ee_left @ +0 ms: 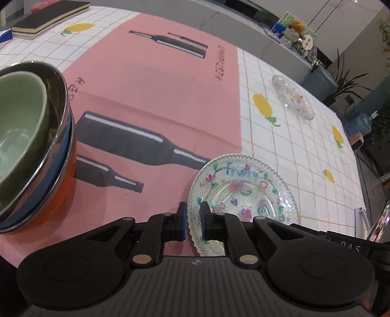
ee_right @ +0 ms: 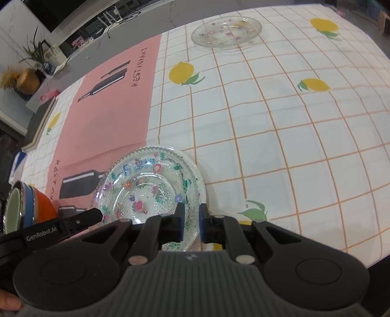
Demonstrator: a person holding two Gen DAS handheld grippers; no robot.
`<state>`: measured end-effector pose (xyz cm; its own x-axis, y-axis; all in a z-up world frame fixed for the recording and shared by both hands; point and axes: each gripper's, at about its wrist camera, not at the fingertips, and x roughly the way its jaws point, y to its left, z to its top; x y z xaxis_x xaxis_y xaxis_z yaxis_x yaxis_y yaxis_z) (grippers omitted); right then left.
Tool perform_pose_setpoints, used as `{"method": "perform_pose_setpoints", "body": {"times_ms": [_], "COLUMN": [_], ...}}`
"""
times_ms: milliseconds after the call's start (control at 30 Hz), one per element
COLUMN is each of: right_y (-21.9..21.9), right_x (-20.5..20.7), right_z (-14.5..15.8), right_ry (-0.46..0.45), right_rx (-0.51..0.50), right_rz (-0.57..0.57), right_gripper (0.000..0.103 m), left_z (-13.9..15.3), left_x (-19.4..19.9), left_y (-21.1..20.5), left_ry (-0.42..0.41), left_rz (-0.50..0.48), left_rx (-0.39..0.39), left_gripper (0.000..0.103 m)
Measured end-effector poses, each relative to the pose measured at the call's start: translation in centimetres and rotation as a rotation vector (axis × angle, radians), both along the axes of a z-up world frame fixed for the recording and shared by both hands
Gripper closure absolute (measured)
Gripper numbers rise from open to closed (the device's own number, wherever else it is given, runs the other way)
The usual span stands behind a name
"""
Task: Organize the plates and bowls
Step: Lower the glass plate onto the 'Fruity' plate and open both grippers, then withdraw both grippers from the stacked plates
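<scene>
A painted glass plate (ee_left: 246, 192) lies at the pink mat's edge; it also shows in the right wrist view (ee_right: 148, 185). My left gripper (ee_left: 193, 220) has its jaws closed on the plate's near-left rim. My right gripper (ee_right: 190, 224) has its jaws closed on the plate's near-right rim. A second glass plate (ee_left: 292, 97) lies far off on the cloth, also in the right wrist view (ee_right: 226, 30). A stack of bowls (ee_left: 29, 146), green on top of steel, blue and orange ones, stands at left; it shows in the right wrist view (ee_right: 24, 207) too.
A pink mat (ee_left: 158, 92) with bottle prints lies on the lemon-print checked tablecloth (ee_right: 280, 122). Books (ee_left: 46, 19) lie at the far left corner. The table's edge (ee_right: 380, 256) runs close at the right. Plants and clutter stand beyond the table.
</scene>
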<state>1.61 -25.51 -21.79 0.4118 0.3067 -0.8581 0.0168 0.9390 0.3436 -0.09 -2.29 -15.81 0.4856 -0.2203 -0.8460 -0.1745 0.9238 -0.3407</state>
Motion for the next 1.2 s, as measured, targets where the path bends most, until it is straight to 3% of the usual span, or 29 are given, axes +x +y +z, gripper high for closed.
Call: {"method": "perform_pose_setpoints", "body": {"times_ms": [400,467,600,833,933,1033,1133,1200], "right_y": [-0.2,-0.4,-1.2,-1.7,-1.6,-1.6,-1.8,-1.8], "right_x": [-0.4,-0.6,-0.6,-0.3,0.1,0.3,0.4,0.4], "right_z": [0.0,0.1,0.1,-0.1,-0.1,-0.2,-0.6,-0.9], "right_ry": [-0.017,-0.033,-0.059,-0.109,-0.109,-0.116,-0.101,-0.09], "right_rx": [-0.002,-0.015,-0.002,0.042,0.04,0.038,0.064,0.065], "right_rz": [-0.022,-0.04,-0.09,-0.087,-0.078,-0.089,-0.104,-0.099], "right_gripper": [0.087,0.068,0.061,0.06,0.062,0.07,0.07,0.076], "left_z": [0.2,0.3,0.8,1.0,0.7,0.2,-0.2,-0.3], "left_x": [-0.1,-0.1,-0.2,0.4,0.6,0.7,0.7,0.6], "left_y": [0.6,0.9,1.1,0.3,0.4,0.7,0.9,0.9], "left_ry": [-0.014,-0.024,-0.073,-0.135,-0.12,-0.105,-0.09,-0.088], "left_rz": [0.019,0.032,0.055,0.025,0.016,0.018,0.015,0.011], "left_rx": [-0.002,-0.003,-0.011,0.075,0.057,0.018,-0.013,-0.018], "left_gripper": [0.091,0.086,0.074,0.07,0.07,0.07,0.078,0.082]}}
